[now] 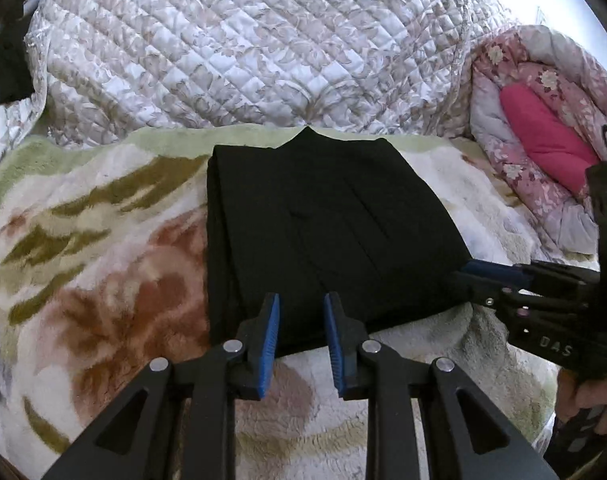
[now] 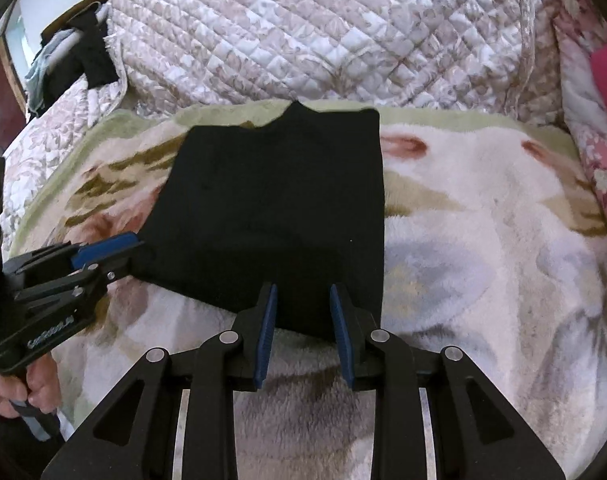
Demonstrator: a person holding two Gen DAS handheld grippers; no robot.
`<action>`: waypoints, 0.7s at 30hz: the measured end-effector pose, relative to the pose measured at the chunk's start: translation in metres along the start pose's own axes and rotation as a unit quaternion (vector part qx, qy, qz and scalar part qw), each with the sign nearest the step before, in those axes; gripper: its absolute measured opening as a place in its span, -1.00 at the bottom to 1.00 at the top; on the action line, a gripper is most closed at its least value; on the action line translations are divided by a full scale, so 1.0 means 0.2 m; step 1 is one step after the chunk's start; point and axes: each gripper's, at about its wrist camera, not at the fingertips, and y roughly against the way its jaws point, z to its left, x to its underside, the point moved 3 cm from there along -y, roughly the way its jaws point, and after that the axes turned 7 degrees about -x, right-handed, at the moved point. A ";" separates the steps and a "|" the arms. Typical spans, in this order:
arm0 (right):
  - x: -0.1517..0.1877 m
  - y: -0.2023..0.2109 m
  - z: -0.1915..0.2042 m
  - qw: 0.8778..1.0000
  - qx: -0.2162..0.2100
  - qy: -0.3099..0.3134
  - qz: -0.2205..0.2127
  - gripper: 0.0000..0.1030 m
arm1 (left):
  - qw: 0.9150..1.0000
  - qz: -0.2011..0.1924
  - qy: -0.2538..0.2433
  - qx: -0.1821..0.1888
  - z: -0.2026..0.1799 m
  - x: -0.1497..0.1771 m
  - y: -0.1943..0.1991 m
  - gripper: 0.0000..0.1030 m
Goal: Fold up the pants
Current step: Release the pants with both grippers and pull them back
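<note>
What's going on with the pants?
Left hand-held gripper open, right hand-held gripper open. Black pants folded flat on blanket. Nothing blocking.

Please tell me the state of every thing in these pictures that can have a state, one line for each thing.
black pants: folded into a flat rectangle, lying on the fleece blanket.
fleece blanket: spread flat under the pants.
quilted cover: bunched up behind the blanket.
left tongs: open, empty, at the pants' near edge.
right tongs: open, empty, at the pants' near edge.
</note>
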 end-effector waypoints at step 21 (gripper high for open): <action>0.03 -0.10 0.07 0.999 -0.011 0.020 -0.023 -0.27 | 0.999 -0.018 0.005 -0.026 -0.02 0.02 -0.03 -0.45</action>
